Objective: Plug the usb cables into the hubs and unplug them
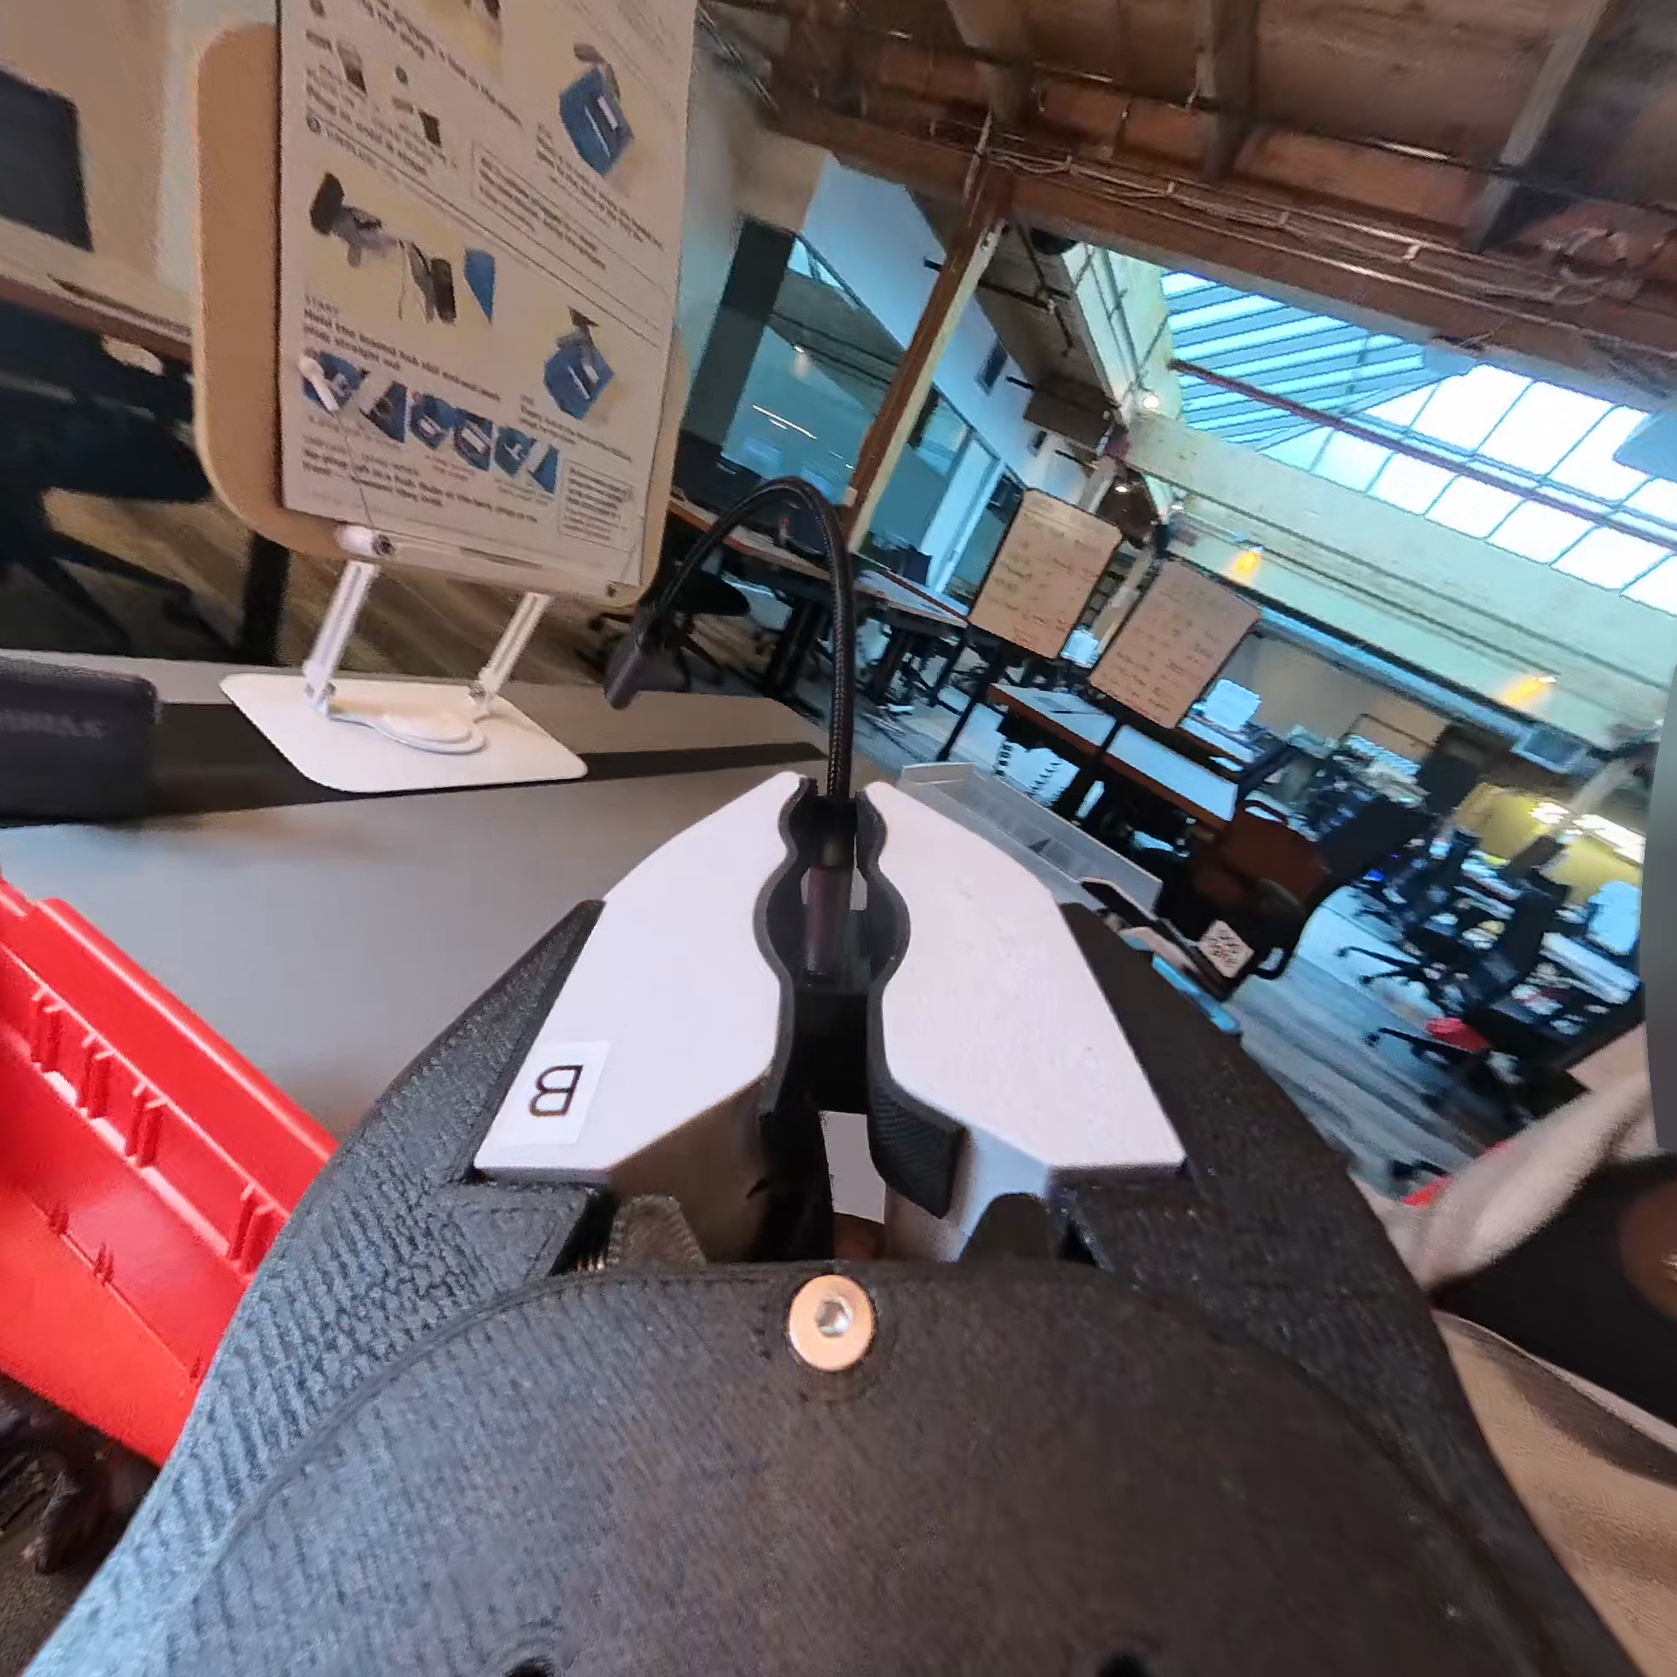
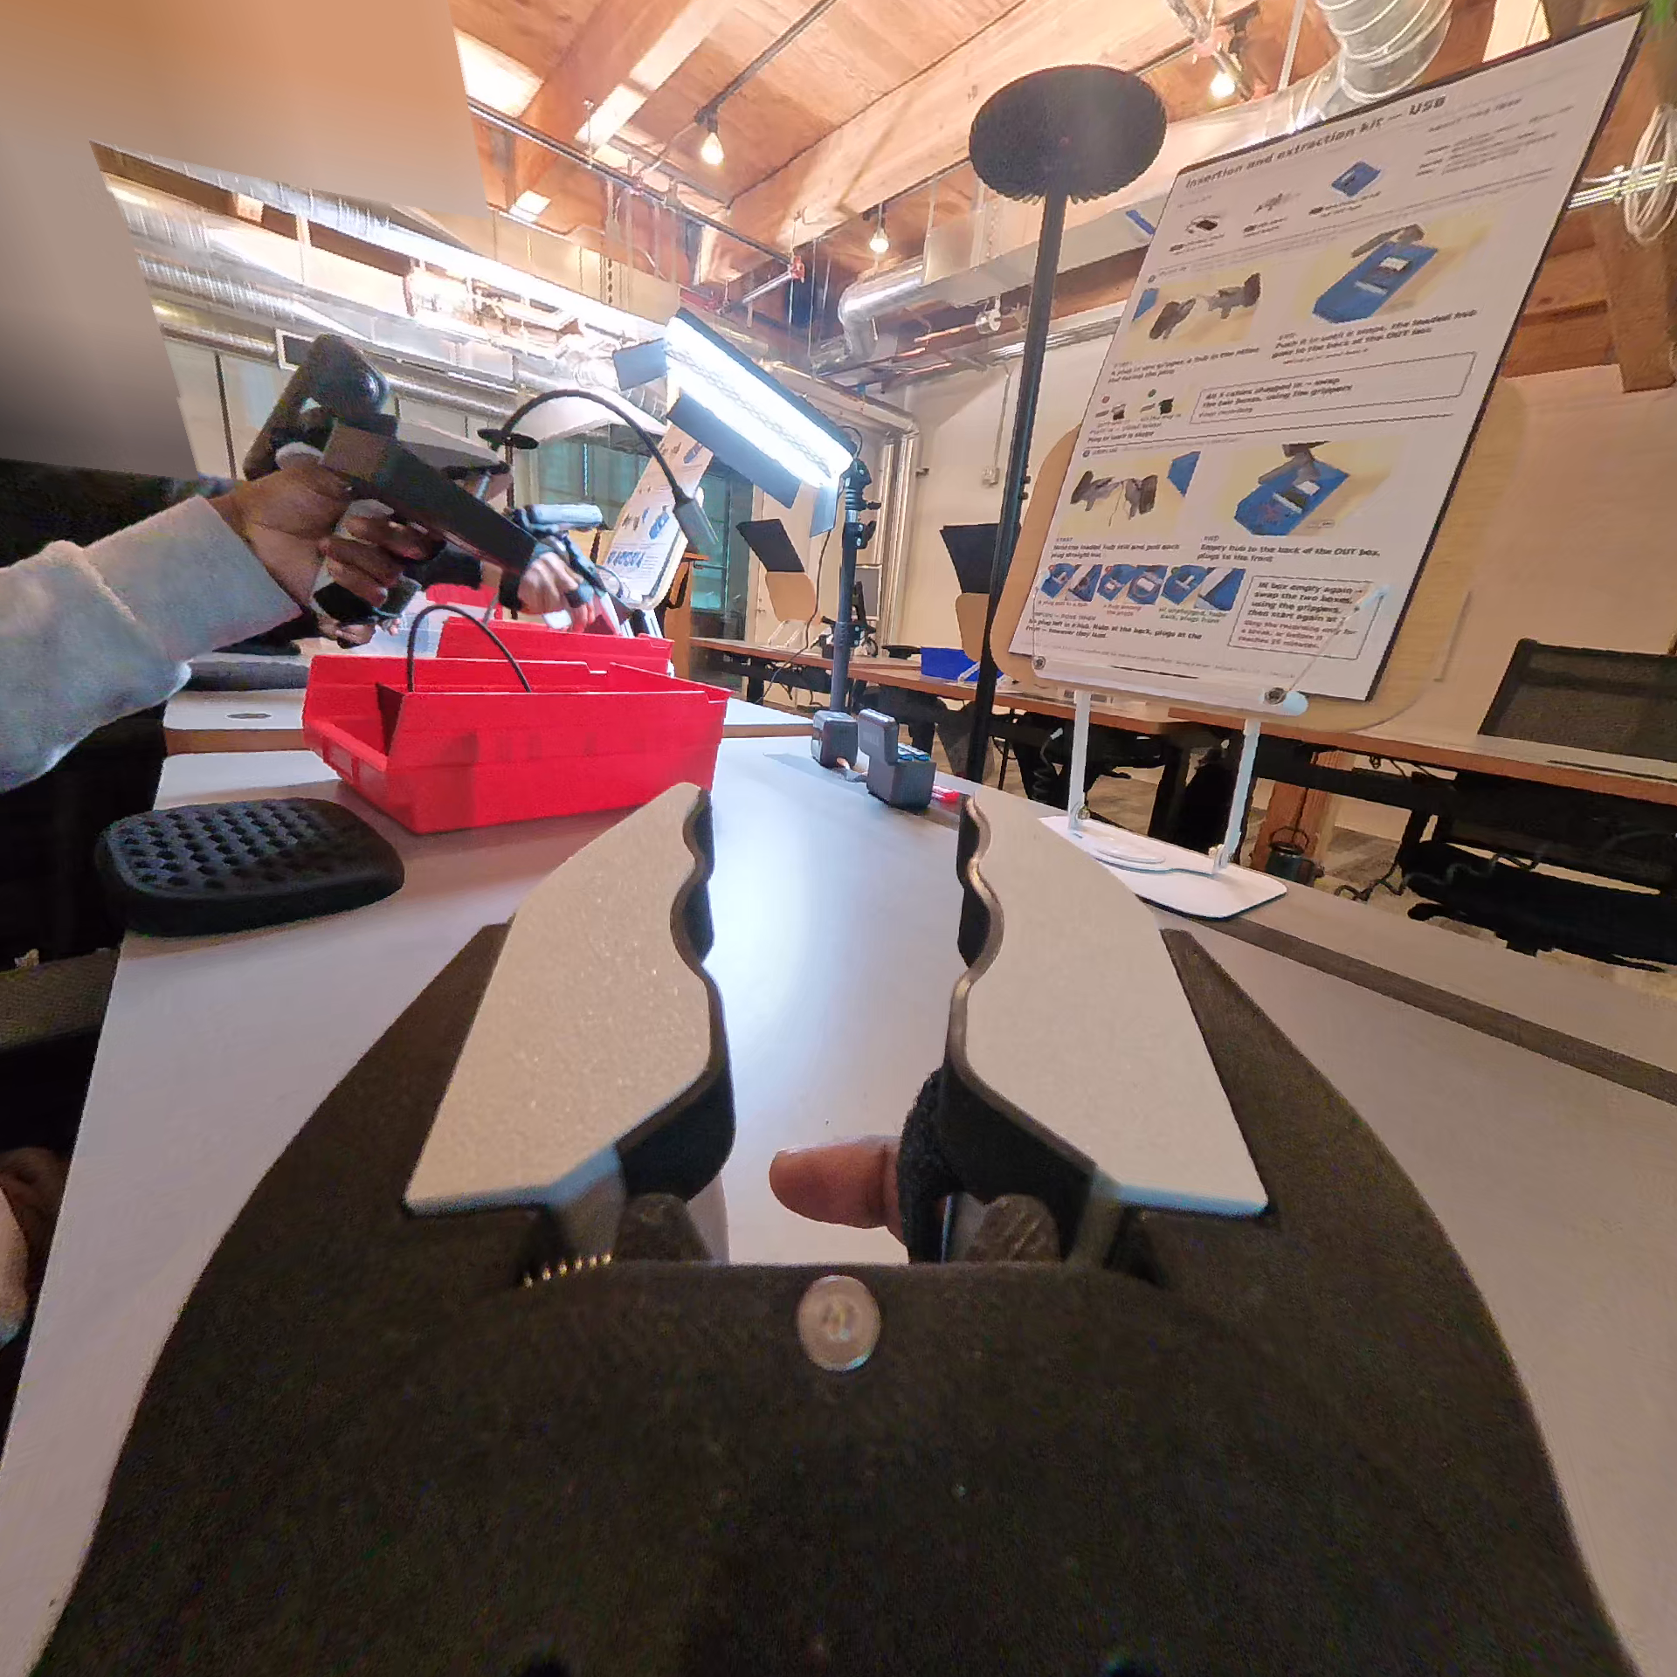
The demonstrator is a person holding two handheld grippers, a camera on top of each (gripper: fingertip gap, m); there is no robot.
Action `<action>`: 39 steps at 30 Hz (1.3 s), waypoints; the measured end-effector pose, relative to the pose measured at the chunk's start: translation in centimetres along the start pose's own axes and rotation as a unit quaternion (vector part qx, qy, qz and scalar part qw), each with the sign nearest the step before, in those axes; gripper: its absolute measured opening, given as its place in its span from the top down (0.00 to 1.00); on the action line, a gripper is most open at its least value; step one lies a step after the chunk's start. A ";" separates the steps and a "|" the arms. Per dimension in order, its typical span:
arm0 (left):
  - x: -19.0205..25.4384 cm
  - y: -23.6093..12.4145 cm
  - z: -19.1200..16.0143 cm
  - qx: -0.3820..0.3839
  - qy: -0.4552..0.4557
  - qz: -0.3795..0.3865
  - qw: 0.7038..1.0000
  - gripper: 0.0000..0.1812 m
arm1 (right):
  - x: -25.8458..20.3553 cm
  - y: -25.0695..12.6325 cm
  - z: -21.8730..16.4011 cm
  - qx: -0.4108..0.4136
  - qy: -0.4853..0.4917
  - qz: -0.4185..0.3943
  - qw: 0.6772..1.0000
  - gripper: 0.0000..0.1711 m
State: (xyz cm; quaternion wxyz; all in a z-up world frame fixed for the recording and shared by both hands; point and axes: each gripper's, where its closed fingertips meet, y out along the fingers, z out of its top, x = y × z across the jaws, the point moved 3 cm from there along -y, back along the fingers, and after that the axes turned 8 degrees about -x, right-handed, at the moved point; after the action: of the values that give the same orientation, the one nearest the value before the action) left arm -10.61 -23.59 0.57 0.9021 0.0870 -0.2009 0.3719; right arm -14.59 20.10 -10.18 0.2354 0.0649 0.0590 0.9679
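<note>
My left gripper [image 1: 830, 799] is shut on one plug end of a black braided USB cable [image 1: 839, 635]. The cable arcs up and over to the left, and its free plug [image 1: 628, 670] hangs in the air. In the right wrist view the left gripper [image 2: 558, 526] is held by a hand above the red bin [image 2: 517, 735], with the cable [image 2: 626, 422] curving up from it. My right gripper [image 2: 835, 817] is open and empty, low over the grey table [image 2: 817, 953]. Two small grey blocks [image 2: 894, 762] that may be hubs stand on the table beyond it.
The red bin [image 1: 109, 1134] lies at my left gripper's left; a second black cable [image 2: 467, 635] loops out of it. An instruction board on a white stand [image 2: 1270, 408] is at the right, also seen ahead of the left gripper [image 1: 472, 272]. A black perforated pad [image 2: 245, 858] lies front left. A black lamp pole [image 2: 1025, 454] rises behind the table. About 40 cm separates my left fingertips from my right.
</note>
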 end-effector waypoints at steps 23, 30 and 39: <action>8.0 14.1 -10.3 -0.033 0.321 0.211 0.923 0.96 | -12.1 10.8 -0.6 -0.181 0.128 0.049 0.974 0.47; 9.8 15.4 -12.5 -0.046 0.302 0.164 0.938 0.96 | -13.6 12.9 -2.5 -0.176 0.211 0.053 0.960 0.52; 11.1 14.8 -11.7 -0.055 0.362 0.130 0.921 0.72 | -12.2 11.9 -1.7 -0.054 0.354 0.094 0.929 0.64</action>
State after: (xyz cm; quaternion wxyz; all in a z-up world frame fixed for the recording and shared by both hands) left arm -10.48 -2.48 -5.14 0.8602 -0.1302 0.1101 0.4805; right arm -9.45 3.84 -11.34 0.1099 -0.2898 0.0803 0.9474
